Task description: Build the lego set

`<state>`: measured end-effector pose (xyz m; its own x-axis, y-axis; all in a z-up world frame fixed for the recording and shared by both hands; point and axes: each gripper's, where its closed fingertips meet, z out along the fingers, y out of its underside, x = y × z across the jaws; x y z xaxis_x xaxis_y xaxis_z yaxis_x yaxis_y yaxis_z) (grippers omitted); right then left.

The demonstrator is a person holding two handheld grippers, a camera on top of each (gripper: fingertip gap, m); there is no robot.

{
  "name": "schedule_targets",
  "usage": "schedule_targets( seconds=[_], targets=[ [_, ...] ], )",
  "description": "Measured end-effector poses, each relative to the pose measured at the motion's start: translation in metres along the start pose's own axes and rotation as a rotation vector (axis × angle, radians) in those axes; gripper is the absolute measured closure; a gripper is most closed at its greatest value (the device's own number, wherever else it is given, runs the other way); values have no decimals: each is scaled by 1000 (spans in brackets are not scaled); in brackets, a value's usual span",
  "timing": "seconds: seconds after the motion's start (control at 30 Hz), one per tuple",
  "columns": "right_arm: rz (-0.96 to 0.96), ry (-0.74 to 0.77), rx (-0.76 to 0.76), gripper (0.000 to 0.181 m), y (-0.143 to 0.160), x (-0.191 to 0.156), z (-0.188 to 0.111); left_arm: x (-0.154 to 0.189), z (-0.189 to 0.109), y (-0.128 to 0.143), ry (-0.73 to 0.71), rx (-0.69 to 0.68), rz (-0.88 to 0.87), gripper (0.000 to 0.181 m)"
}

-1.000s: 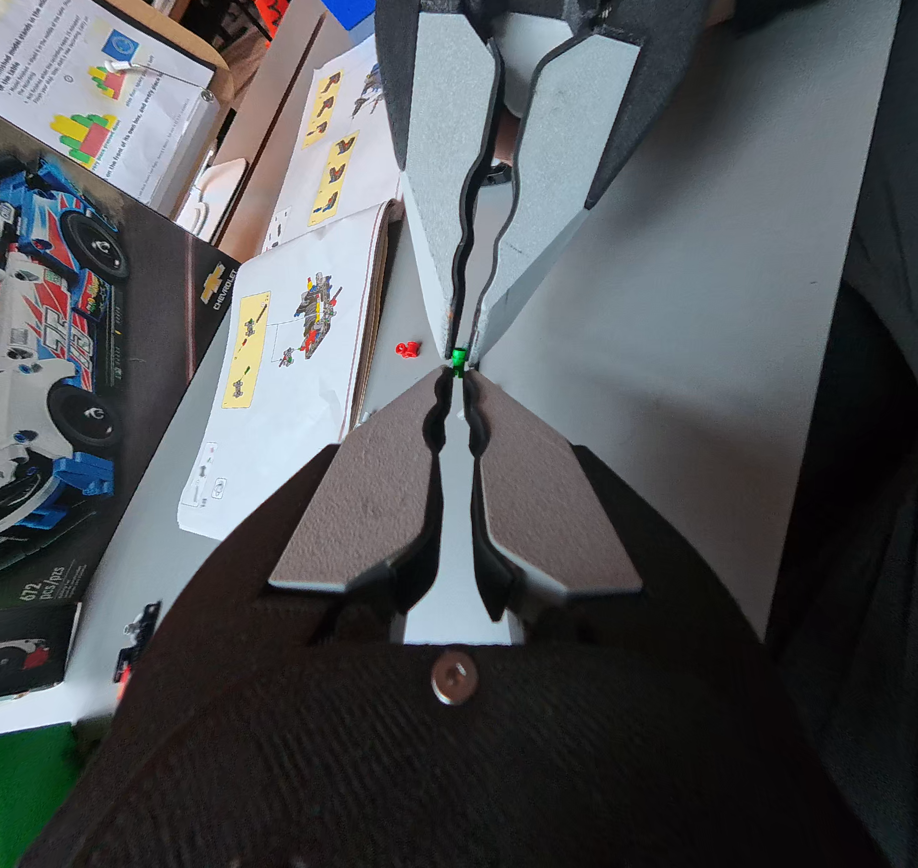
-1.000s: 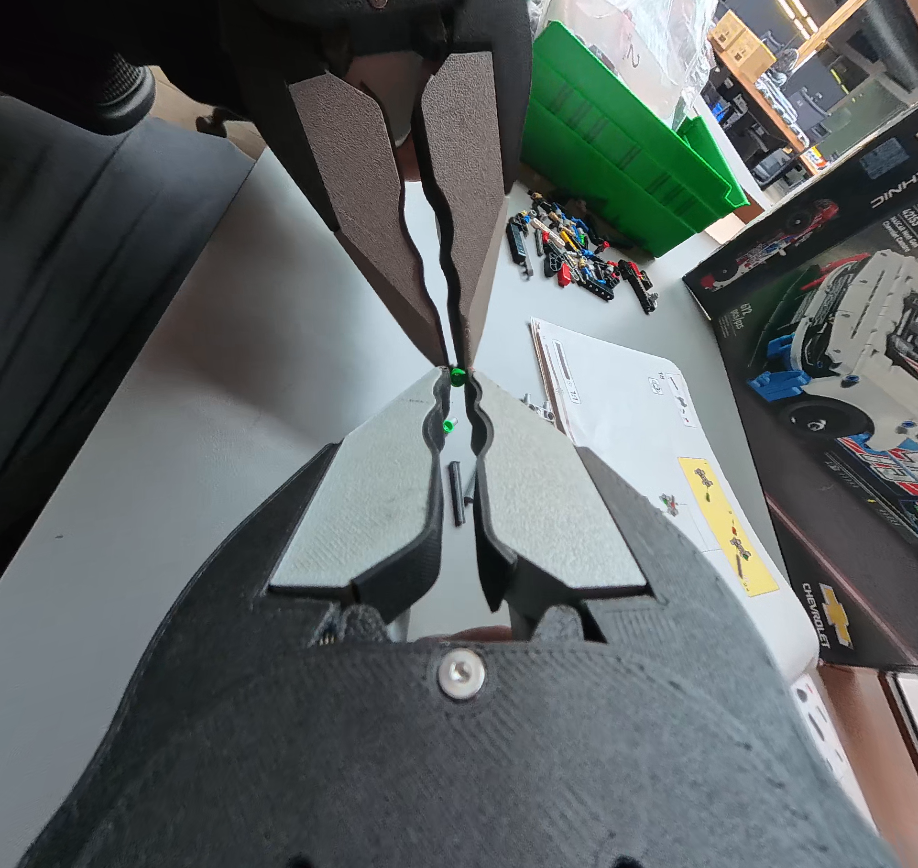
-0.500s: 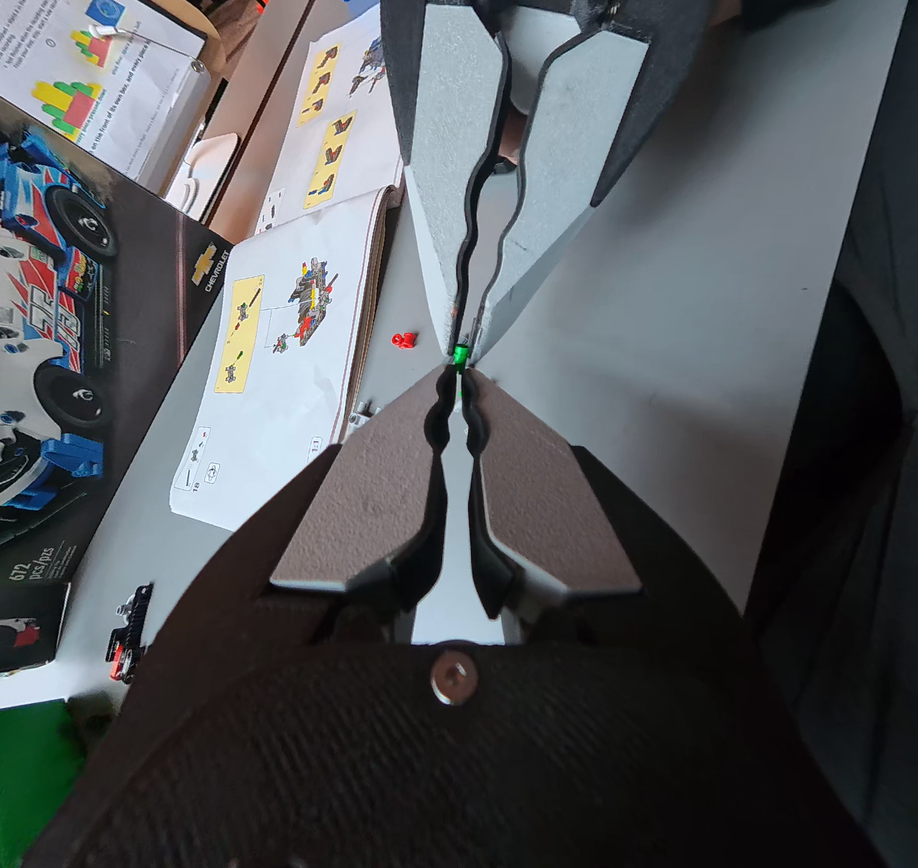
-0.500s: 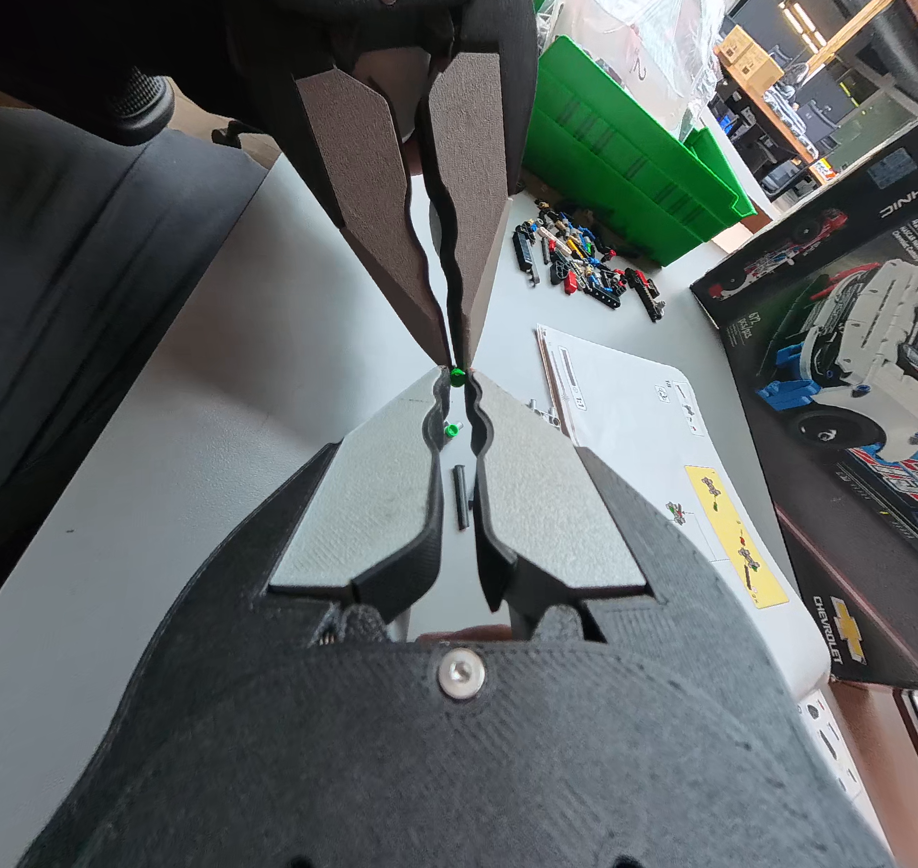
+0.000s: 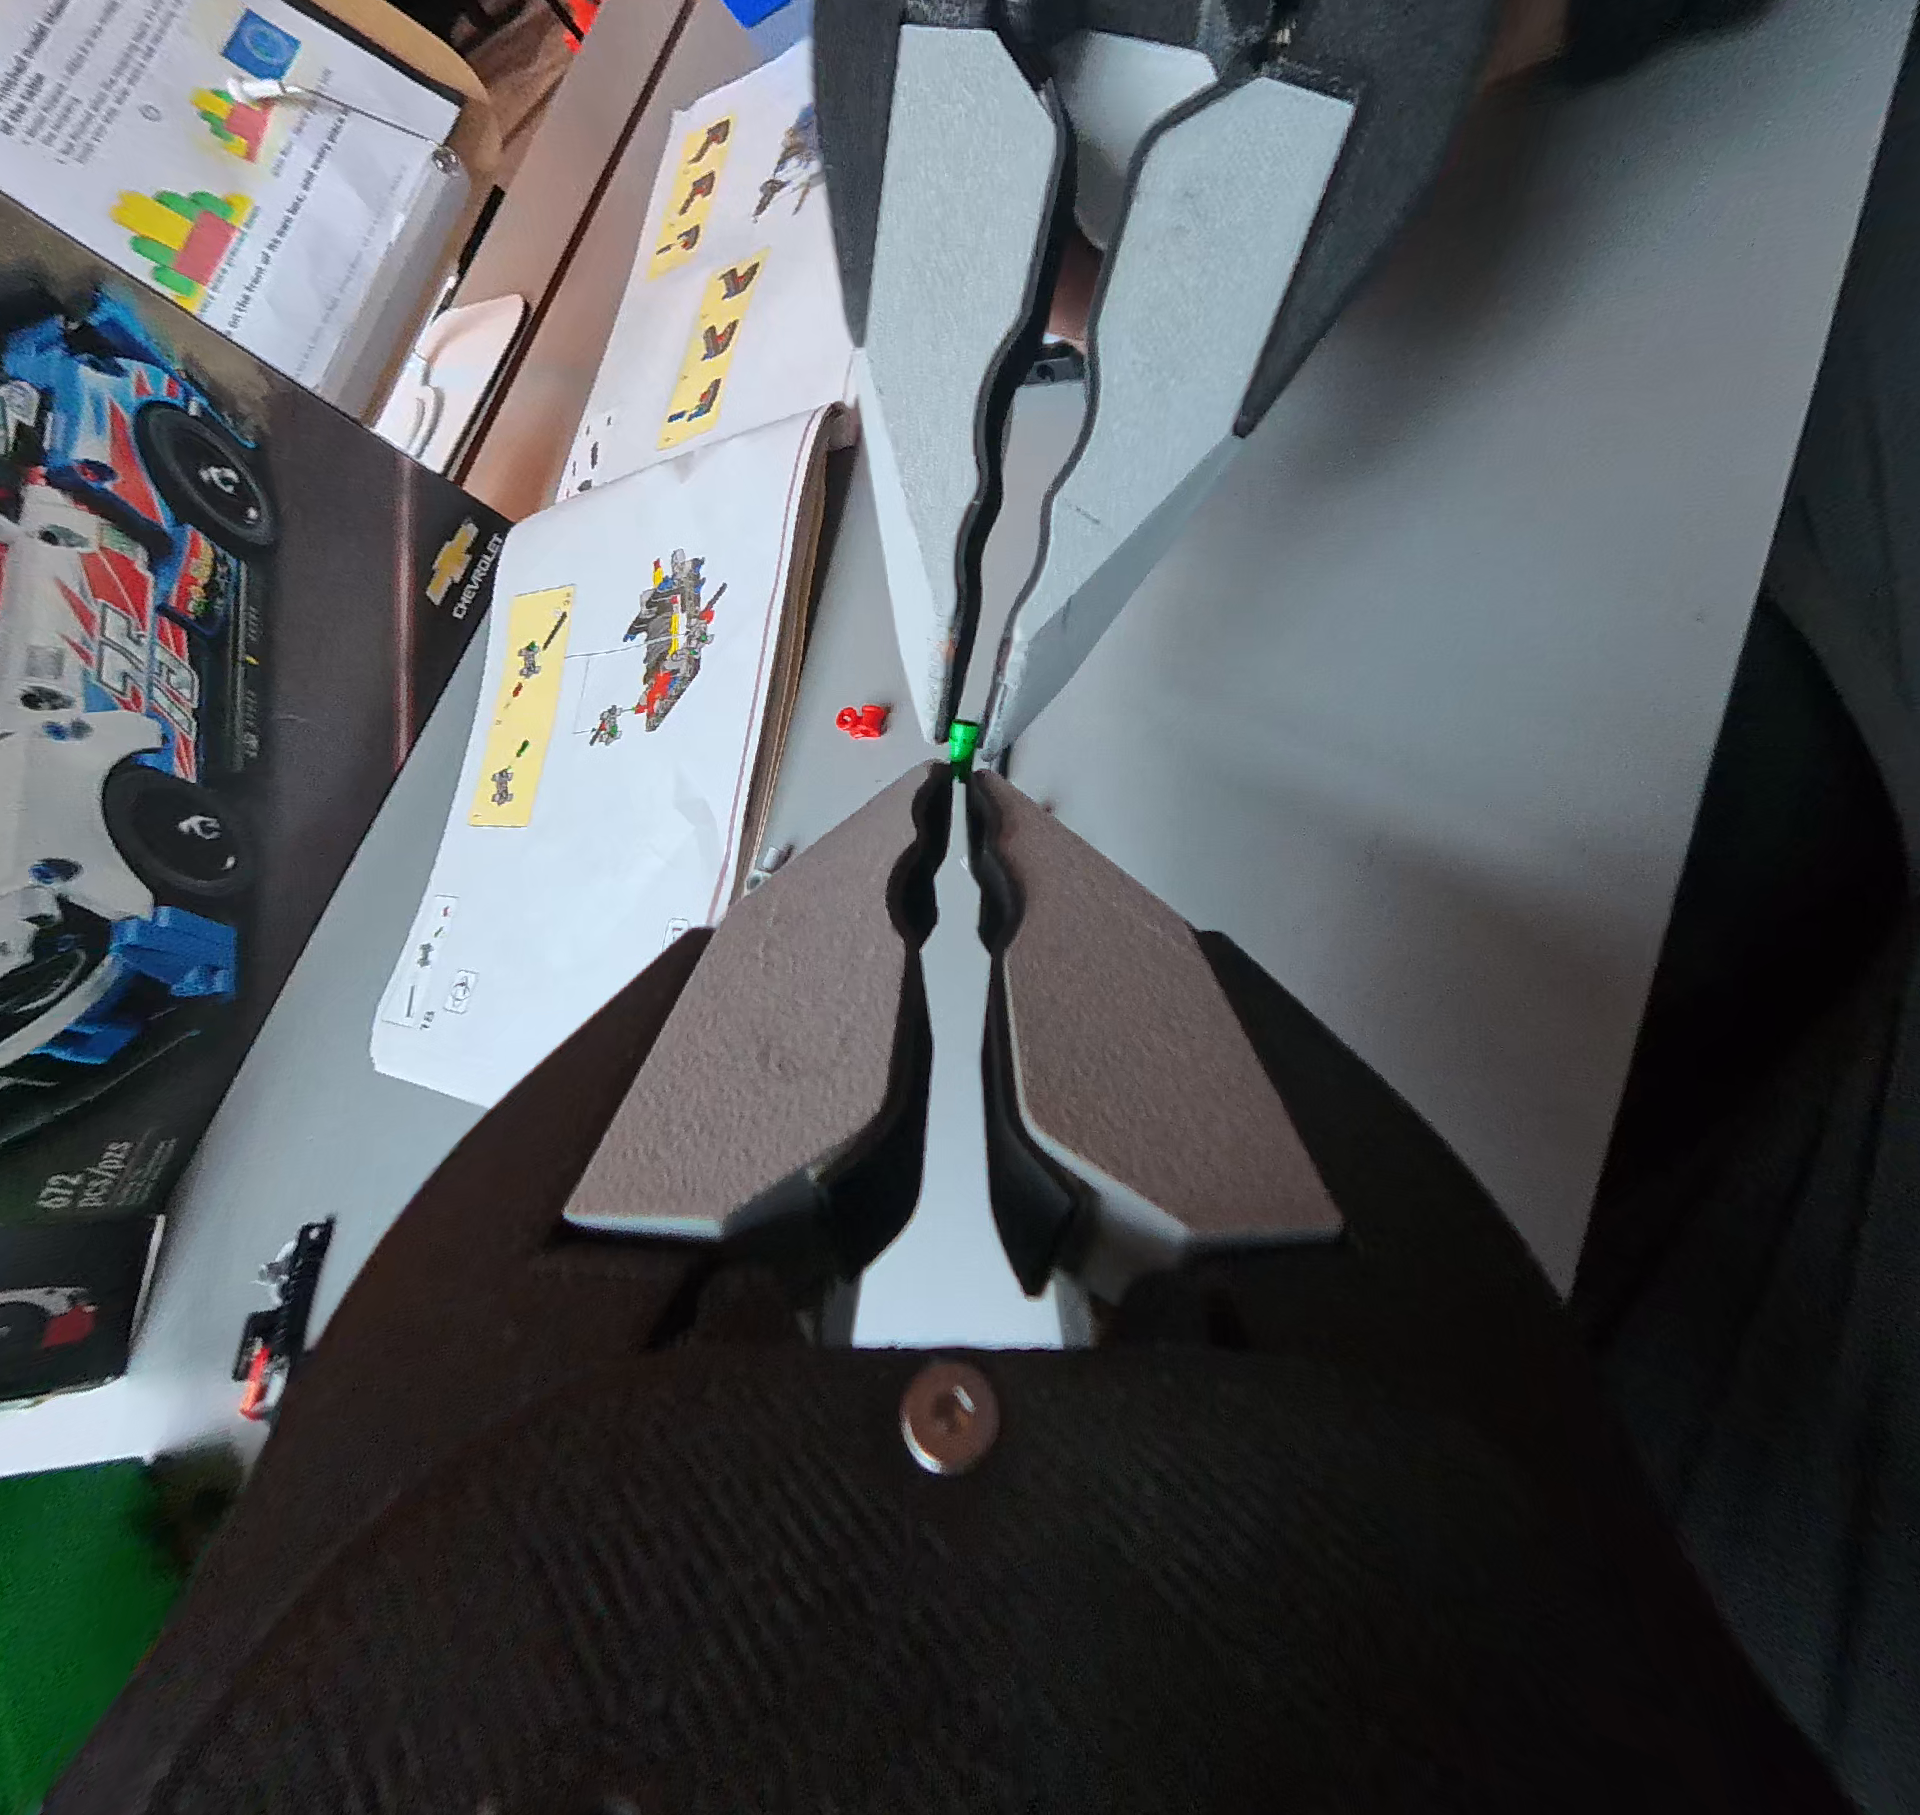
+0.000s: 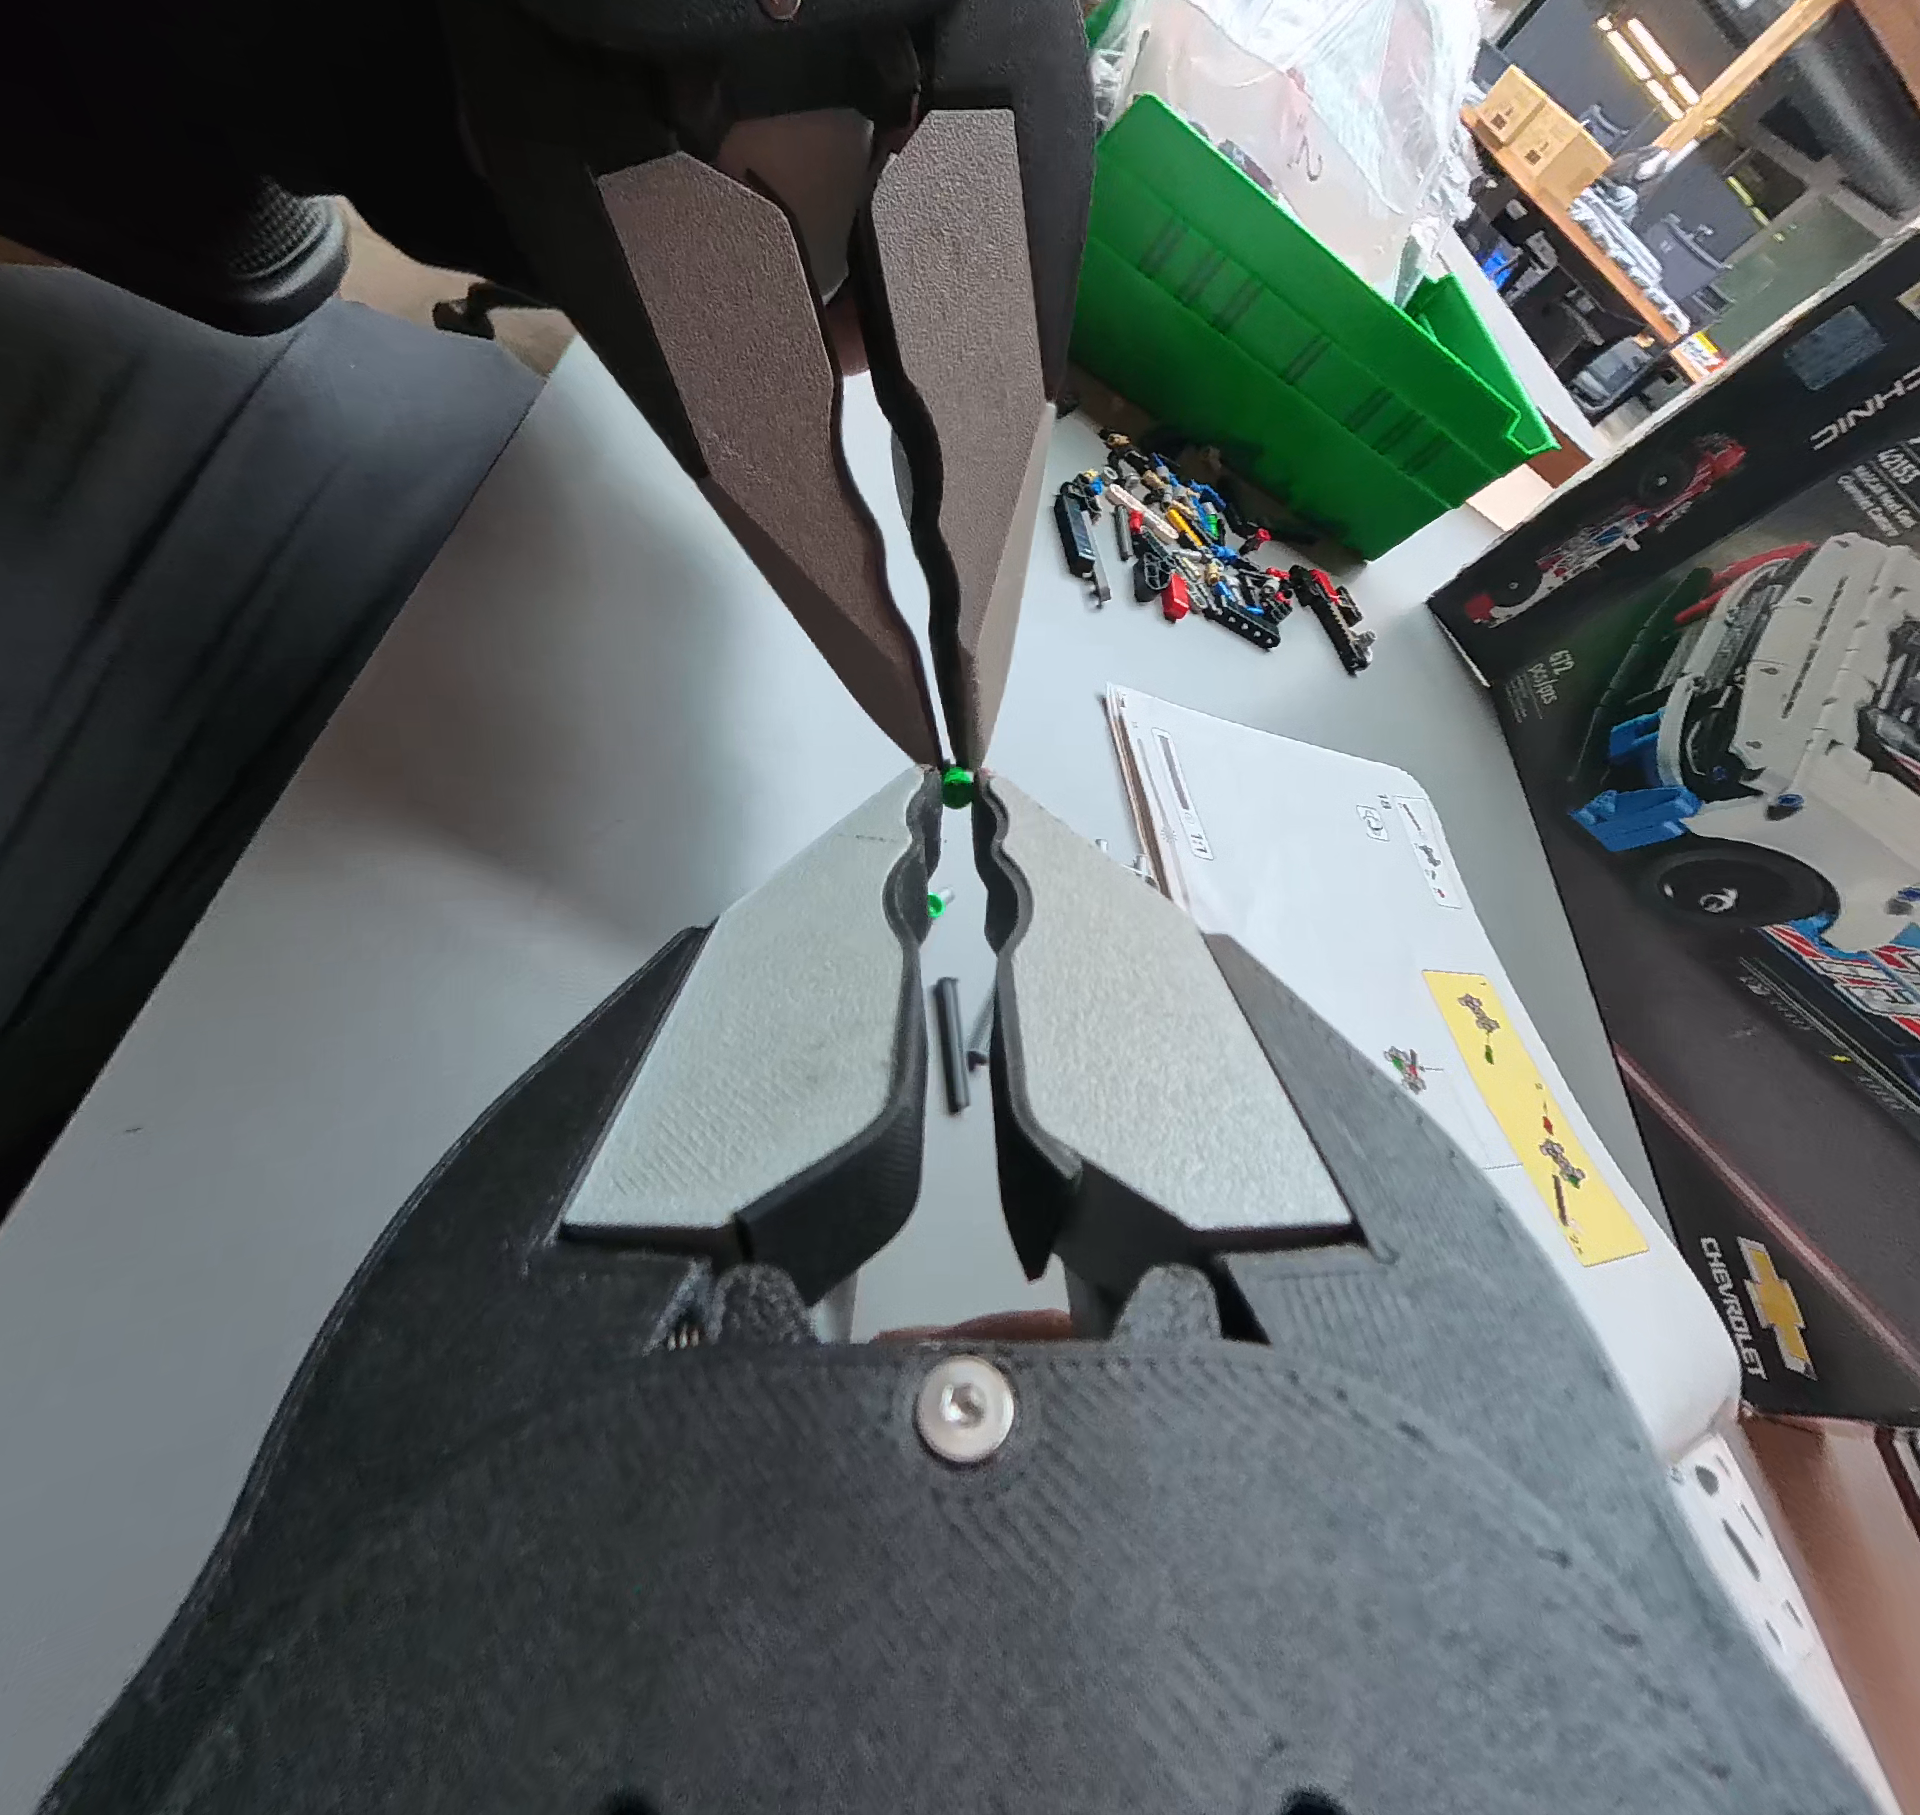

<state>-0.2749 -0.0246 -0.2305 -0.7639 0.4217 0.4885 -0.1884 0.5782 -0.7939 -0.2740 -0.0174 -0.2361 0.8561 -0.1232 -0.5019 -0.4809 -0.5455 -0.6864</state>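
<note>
Our two claws meet tip to tip above the bench [image 5: 1351,622], and the green pin [image 5: 963,739] sits exactly between them. The right claw [image 5: 966,726], grey, is almost closed and pinches the pin at its far end. The left claw [image 5: 954,786], brown, is also nearly closed at the pin's near end; we cannot tell if it really grips. The pin's long axis runs along the line from one claw to the other. A second green pin [image 6: 938,900] lies below on the bench.
</note>
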Motion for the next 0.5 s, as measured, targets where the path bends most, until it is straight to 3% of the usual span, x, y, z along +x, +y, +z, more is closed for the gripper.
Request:
schedule_targets(
  seconds=[0.27,0.37,0.5],
  targets=[
    [49,-8,23,179,1,5,-1,-2,-7,1,43,23,-40,173],
    [79,-67,77,179,-6,-1,-5,-4,-10,-1,61,50,-106,163],
    [113,-120,119,178,-11,-6,-7,5,-9,-9,101,67,-103,166]
  ],
)
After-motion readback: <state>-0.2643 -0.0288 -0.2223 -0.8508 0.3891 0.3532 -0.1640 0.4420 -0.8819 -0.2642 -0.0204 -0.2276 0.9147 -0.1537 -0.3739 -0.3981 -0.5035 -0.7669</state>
